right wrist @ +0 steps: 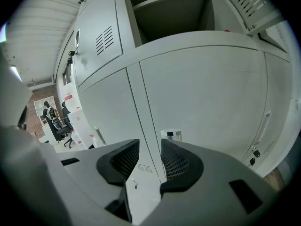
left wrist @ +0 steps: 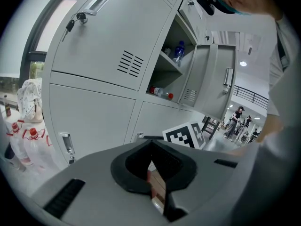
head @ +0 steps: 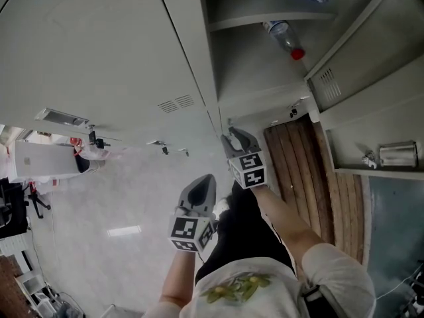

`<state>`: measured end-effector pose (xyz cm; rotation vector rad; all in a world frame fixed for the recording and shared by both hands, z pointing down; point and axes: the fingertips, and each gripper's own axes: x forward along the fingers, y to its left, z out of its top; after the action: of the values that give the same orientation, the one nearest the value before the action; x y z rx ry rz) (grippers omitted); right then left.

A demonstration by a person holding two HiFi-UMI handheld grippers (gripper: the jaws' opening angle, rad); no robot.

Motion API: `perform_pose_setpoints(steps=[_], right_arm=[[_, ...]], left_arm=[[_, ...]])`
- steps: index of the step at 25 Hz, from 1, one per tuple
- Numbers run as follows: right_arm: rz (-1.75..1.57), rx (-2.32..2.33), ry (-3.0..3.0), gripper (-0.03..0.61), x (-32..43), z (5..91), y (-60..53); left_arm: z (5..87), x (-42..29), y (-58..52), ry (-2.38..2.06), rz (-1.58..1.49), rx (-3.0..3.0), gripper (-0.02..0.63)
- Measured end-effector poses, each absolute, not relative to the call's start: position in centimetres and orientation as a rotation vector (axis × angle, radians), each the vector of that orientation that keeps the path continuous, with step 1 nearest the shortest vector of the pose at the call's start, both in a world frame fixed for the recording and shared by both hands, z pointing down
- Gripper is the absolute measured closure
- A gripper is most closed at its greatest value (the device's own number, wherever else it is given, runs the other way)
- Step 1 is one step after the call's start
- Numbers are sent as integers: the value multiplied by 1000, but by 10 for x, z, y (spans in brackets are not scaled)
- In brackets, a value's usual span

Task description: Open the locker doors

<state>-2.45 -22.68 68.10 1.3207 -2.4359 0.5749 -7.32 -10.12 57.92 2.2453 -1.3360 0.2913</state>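
The grey lockers (head: 99, 45) rise in front of me. One upper compartment (head: 258, 65) stands open, its door (left wrist: 211, 79) swung to the right, and a red-capped bottle (head: 286, 40) lies on its floor. The lower doors (right wrist: 207, 93) are closed. My right gripper (head: 240, 138) is open and holds nothing. In the right gripper view this gripper (right wrist: 149, 147) points at the seam between two lower doors, with a small handle (right wrist: 170, 134) just beyond its right pad. My left gripper (head: 207, 177) hangs back from the lockers, its jaws (left wrist: 151, 145) meeting at the tips and empty.
The closed upper left door has a recessed handle (left wrist: 96, 4) with a key. Several water bottles (left wrist: 30, 140) stand on the floor at the lockers' left end. Another door with a handle (head: 397, 154) juts out at the right above wooden flooring (head: 298, 158). An office chair (right wrist: 59, 126) stands far left.
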Motion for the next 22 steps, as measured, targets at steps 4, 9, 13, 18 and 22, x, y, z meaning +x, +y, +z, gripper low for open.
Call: perform_pose_setpoints(steps=[4,9,13,18,22], right_arm=[[578,1322,-2422,442,-26,690,-233],[575,1342,-2400,442,-22,706,-242],[587,1333,-2389,439,-25,711,-248],[589,1311,-2363,426,-28,724,-258],[588,1310,-2341,425,-27,735,-265]], left_arm=[[582,-77,-103,-1347,295,2237,584],[583,-78,-102,-1337,314,2211,584],[586,-77,-102,-1333,323,2208,584],[591,-73,-100,-1324,328,2206,584],[593,-72,-100,-1317,342,2201,584]])
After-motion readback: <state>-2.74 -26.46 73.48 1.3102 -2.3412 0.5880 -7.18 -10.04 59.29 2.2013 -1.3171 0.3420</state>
